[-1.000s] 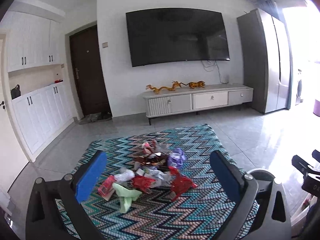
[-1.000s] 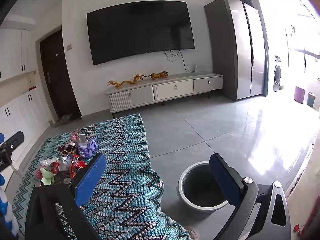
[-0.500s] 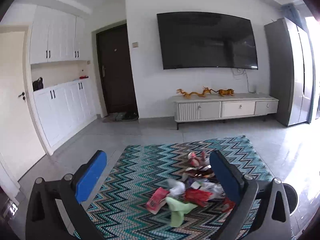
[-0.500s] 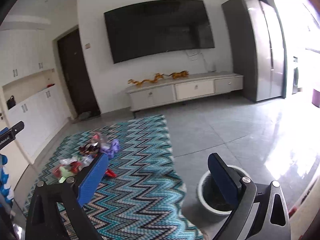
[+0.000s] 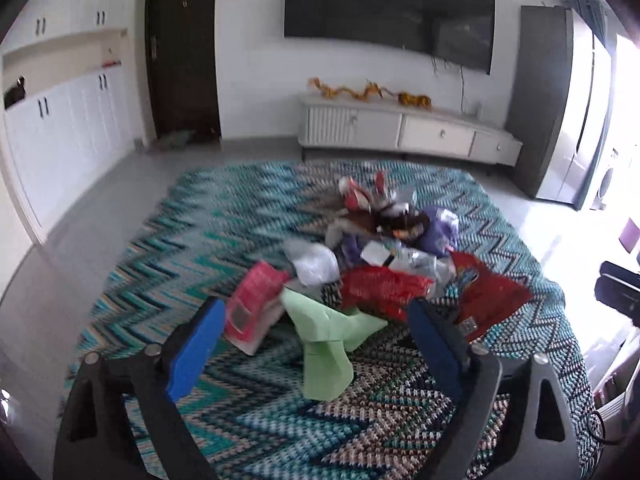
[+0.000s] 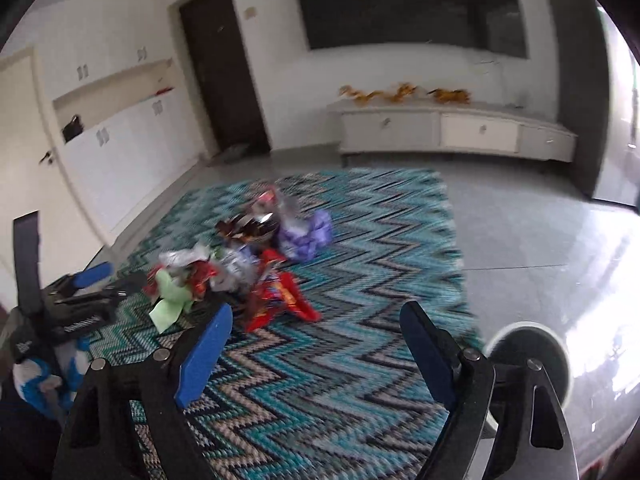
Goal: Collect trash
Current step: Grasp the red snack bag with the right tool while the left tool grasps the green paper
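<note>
A heap of trash [image 5: 376,256] lies on the zigzag rug [image 5: 248,420]: a pale green paper [image 5: 324,340] nearest, a pink packet [image 5: 256,300], red wrappers [image 5: 384,288] and a purple bag [image 5: 436,228]. My left gripper [image 5: 316,344] is open and empty, low over the rug, with the green paper between its fingers. My right gripper [image 6: 316,356] is open and empty, to the right of the heap [image 6: 248,264], with the red wrapper [image 6: 280,304] just ahead. The left gripper also shows in the right wrist view [image 6: 84,284].
A round dark bin [image 6: 528,356] stands on the grey tile floor just off the rug's right edge, partly behind my right finger. A white TV cabinet [image 5: 408,132], a dark TV and a tall grey fridge [image 5: 560,112] line the far wall. White cupboards [image 5: 60,120] run along the left.
Both grippers have dropped lower and closer to the trash heap. The left one now has the green paper between its fingers. Both stay open.
</note>
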Demonstrator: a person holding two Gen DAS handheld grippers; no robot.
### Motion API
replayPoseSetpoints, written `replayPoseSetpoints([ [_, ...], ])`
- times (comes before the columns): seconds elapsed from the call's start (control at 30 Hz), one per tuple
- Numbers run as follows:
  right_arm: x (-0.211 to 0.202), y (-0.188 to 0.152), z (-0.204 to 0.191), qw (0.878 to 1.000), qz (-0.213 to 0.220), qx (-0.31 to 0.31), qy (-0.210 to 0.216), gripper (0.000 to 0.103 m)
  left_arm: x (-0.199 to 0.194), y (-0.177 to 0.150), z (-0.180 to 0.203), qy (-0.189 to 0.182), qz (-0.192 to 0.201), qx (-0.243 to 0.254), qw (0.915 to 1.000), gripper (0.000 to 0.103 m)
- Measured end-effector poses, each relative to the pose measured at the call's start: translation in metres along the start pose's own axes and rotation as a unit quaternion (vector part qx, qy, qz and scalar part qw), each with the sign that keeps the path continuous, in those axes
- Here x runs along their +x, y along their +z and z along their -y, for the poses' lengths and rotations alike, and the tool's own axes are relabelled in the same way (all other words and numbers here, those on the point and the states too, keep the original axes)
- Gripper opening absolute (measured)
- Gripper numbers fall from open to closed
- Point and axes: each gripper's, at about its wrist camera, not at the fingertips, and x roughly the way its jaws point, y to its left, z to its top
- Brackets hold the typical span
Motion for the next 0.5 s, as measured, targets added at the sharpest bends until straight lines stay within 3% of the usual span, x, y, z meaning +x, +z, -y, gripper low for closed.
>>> replayPoseSetpoints([
  [0.03, 0.007, 0.013, 0.018, 1.000, -0.012, -0.004, 0.012, 0.082, 0.007, -0.001, -0.001, -0.005, -0.008, -0.004, 0.9999, 0.088],
  [0.1, 0.043, 0.003, -0.040, 0.999, -0.025, -0.005, 0.019, 0.081, 0.019, -0.004, -0.002, -0.008, -0.018, -0.008, 0.9998, 0.087],
  [0.17, 0.062, 0.016, -0.042, 0.999, -0.044, -0.007, 0.028, 0.079, 0.031, -0.007, -0.006, -0.013, -0.032, -0.013, 0.9993, 0.082],
  [0.33, 0.131, 0.006, -0.077, 0.996, -0.073, -0.006, 0.050, 0.065, 0.051, -0.016, -0.011, -0.033, -0.062, -0.028, 0.9971, 0.073],
  [0.4, 0.164, -0.004, -0.101, 0.995, -0.087, -0.004, 0.053, 0.046, 0.056, -0.018, -0.010, -0.045, -0.071, -0.032, 0.9960, 0.068],
  [0.5, 0.175, -0.004, -0.108, 0.992, -0.104, 0.006, 0.072, 0.029, 0.062, -0.024, -0.004, -0.068, -0.087, -0.030, 0.9934, 0.044],
])
